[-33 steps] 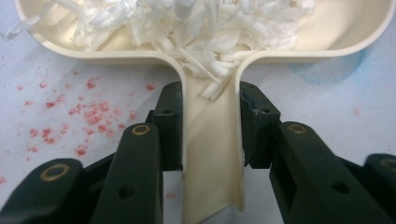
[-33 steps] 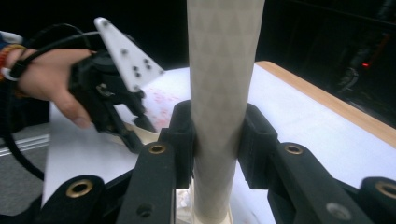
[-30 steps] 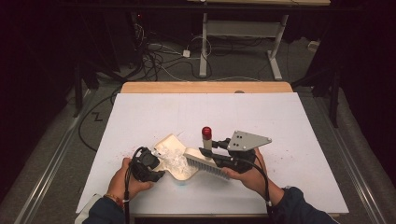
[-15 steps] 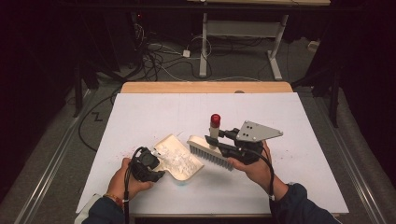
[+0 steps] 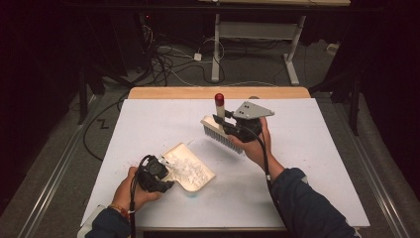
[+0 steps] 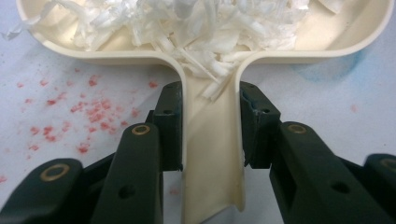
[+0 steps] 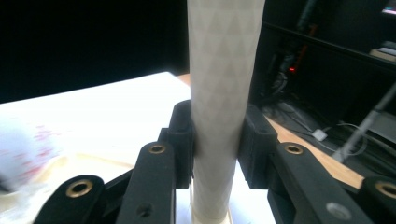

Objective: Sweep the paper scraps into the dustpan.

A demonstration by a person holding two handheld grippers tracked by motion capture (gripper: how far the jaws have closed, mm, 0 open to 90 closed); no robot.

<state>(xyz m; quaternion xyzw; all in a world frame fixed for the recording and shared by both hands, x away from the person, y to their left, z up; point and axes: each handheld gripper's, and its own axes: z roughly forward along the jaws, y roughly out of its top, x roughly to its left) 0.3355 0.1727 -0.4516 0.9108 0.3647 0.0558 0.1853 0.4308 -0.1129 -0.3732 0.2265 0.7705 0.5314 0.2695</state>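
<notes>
A cream dustpan point(image 5: 190, 168) lies on the white table point(image 5: 148, 124), with a heap of white paper shreds point(image 6: 196, 23) in its pan. My left gripper point(image 5: 166, 179) is shut on the dustpan's handle point(image 6: 212, 140), jaws pressed against both sides. My right gripper point(image 5: 225, 124) is shut on the white handle point(image 7: 219, 93) of a hand brush point(image 5: 223, 134) with pale bristles and a red handle tip point(image 5: 219, 98). The brush is held up off the table, behind and to the right of the dustpan.
Red specks point(image 6: 70, 121) dot the table left of the dustpan handle. A wooden strip point(image 5: 218, 92) runs along the table's far edge. Cables point(image 5: 168, 59) and desk legs point(image 5: 216, 44) stand on the dark floor beyond.
My right gripper has carried the brush up and away from the dustpan, toward the far right. The left gripper and dustpan have stayed put.
</notes>
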